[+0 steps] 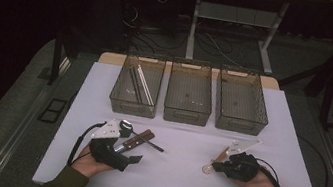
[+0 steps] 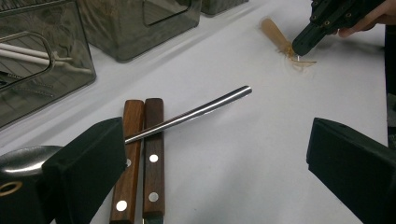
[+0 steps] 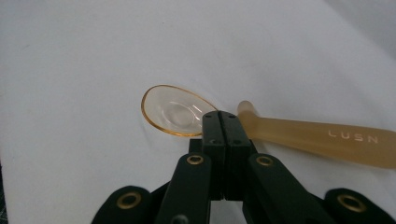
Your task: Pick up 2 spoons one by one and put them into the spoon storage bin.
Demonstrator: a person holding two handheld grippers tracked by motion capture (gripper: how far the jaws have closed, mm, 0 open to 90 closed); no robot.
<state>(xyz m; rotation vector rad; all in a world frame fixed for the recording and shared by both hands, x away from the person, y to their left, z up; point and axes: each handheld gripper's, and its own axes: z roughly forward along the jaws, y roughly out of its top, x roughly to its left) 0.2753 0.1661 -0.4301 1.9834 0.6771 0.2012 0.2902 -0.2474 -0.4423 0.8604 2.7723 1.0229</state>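
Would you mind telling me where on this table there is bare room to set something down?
The widest bare patch lies mid-table, between the metal spoon and the amber spoon, in front of the three bins. The middle bin and right bin look empty too. It is crowded at the left gripper, where two wooden-handled knives lie under the metal spoon.

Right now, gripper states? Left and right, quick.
Left gripper: open, fingers wide apart, holding nothing.
Right gripper: shut at the neck of the amber spoon; whether it grips the spoon cannot be told.

Dark lab; white table (image 1: 181, 177), three bins (image 1: 190, 93), floor cables (image 1: 140, 23).
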